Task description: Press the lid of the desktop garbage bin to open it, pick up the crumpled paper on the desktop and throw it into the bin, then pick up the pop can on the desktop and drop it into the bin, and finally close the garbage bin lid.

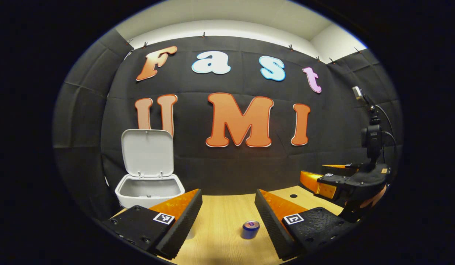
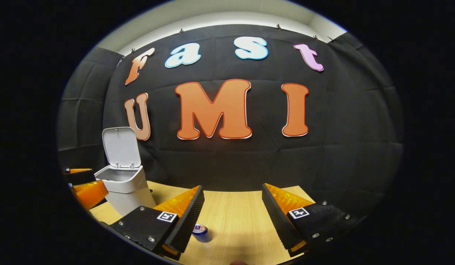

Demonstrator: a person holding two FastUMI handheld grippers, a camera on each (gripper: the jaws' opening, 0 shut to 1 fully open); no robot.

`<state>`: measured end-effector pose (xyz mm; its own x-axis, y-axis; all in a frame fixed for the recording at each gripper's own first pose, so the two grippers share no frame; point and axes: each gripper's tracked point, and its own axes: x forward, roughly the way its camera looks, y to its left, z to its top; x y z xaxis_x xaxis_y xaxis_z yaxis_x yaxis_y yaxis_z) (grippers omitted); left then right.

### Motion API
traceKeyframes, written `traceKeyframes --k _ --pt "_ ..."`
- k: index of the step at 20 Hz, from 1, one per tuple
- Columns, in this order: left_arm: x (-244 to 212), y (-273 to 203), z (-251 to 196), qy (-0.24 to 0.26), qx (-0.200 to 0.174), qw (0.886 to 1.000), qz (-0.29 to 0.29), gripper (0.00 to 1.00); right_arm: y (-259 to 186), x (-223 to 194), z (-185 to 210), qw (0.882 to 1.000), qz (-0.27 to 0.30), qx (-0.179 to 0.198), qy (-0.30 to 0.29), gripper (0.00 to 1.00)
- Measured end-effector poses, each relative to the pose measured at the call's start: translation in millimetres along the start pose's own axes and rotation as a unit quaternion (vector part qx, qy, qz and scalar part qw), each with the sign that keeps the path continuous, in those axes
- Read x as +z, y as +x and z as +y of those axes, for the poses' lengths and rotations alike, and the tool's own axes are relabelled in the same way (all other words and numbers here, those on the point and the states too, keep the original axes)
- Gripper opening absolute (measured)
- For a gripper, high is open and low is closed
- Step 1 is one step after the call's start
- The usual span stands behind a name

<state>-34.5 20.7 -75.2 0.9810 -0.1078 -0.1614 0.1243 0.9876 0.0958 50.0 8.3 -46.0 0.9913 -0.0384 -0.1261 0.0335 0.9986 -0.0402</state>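
Note:
The white desktop bin point(image 1: 148, 188) stands at the left with its lid point(image 1: 147, 151) tipped up and open; its inside looks grey and I cannot see what lies in it. A blue pop can point(image 1: 250, 229) stands upright on the wooden table, below and between the fingers of my left gripper point(image 1: 228, 195), which is open and holds nothing. In the right gripper view the bin point(image 2: 125, 186) is at the far left and the can point(image 2: 201, 232) stands beside the left finger of my right gripper point(image 2: 233, 189), also open and holding nothing.
The light wooden table point(image 1: 220, 224) runs back to the black cloth wall. The right gripper point(image 1: 345, 180) hovers at the right of the left gripper view, under a black camera mount point(image 1: 371, 138). The left gripper point(image 2: 84, 186) shows beside the bin.

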Motion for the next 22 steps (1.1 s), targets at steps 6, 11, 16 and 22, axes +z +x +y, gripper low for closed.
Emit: traceKeyframes --k 6,11,16,22 --pt "-79 40 -32 0.013 -0.034 0.997 0.069 0.92 -9 4 -16 1.0 -0.002 -0.012 0.0 0.94" --pt "-154 72 -57 0.025 -0.058 0.99 0.123 0.92 -14 2 -27 1.0 0.008 -0.022 -0.007 0.94" --pt "-233 96 -75 0.038 -0.07 0.978 0.191 0.93 -22 1 -42 0.999 0.016 -0.036 -0.011 0.94" --pt "-302 126 -72 0.022 -0.051 0.963 0.264 0.95 -30 -1 -57 0.998 0.028 -0.054 -0.023 0.94"
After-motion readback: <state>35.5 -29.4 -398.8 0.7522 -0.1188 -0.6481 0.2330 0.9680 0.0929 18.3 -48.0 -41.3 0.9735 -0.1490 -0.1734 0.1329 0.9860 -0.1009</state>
